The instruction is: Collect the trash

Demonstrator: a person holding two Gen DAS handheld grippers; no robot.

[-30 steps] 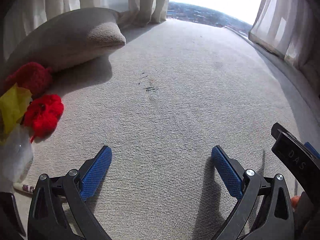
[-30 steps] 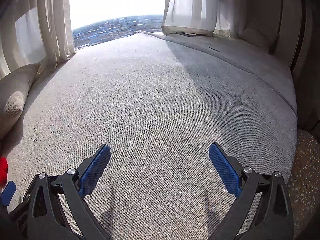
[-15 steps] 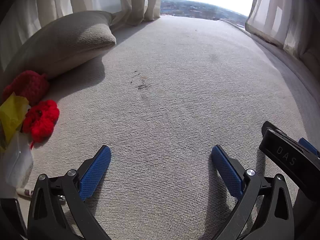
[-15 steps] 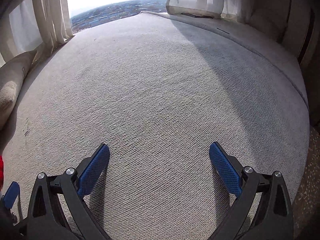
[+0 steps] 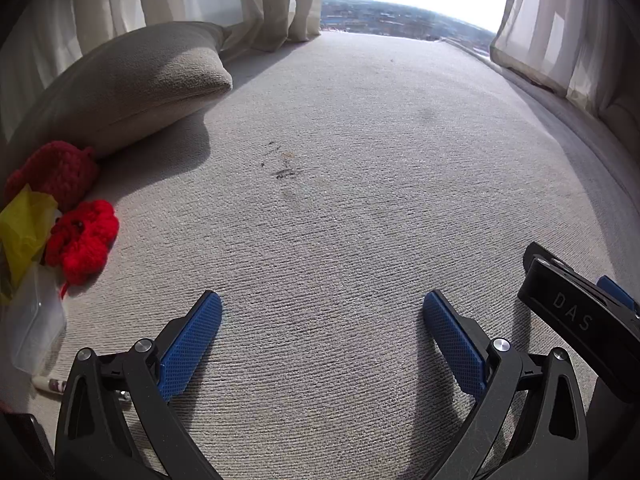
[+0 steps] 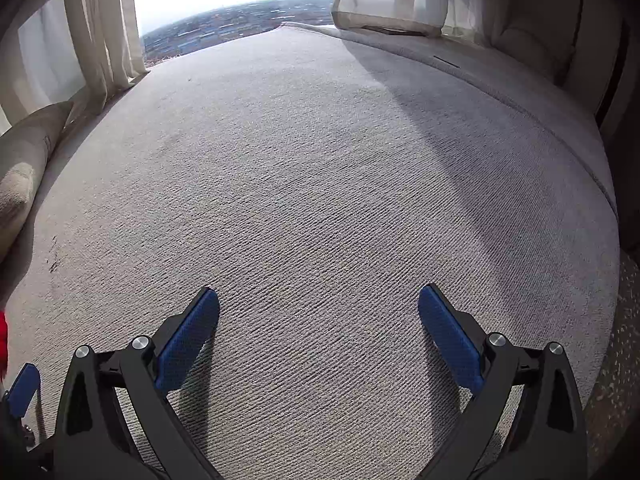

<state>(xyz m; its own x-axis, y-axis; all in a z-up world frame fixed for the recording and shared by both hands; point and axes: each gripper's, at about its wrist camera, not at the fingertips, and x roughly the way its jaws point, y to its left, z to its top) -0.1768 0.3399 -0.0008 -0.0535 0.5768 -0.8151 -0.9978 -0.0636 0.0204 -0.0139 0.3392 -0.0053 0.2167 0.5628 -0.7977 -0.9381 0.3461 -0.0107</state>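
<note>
Trash: your candidates lie bunched at the far left of the left wrist view, on the grey cushion [image 5: 340, 220], well left of the left gripper [image 5: 322, 334].

- Yellow wrapper [image 5: 22, 230]: crumpled, touching the red knit items; likely trash.
- Clear plastic tub [image 5: 36, 332]: just below the wrapper, partly cut off by the frame edge; you cannot tell whether it is trash or a container for it.
- Small tube [image 5: 50, 384]: lies flat beside the tub, near the left finger; its label is too small to read.
- Red knit toy [image 5: 82, 240] and a second red knit piece [image 5: 54, 172]: probably belongings, not trash.
- Pillow [image 5: 128, 84]: rests behind the red pieces, against the curtains [image 5: 272, 0].
- Dark specks [image 5: 284, 172]: mid-cushion, too fine for fingers.

Left gripper: fingers apart, holding nothing, aimed at bare fabric.
Right gripper [image 6: 318, 330]: fingers apart, holding nothing; only bare cushion lies ahead of it.

Risks, as judged:
- You could pinch red yarn along with the wrapper, since they touch.
- The thin wrapper may slide or crumple away on the soft weave.
- The tub's slick, flexible wall could slip out of a shallow pinch.
- Your grippers sit close together; swinging left could knock them.
</note>
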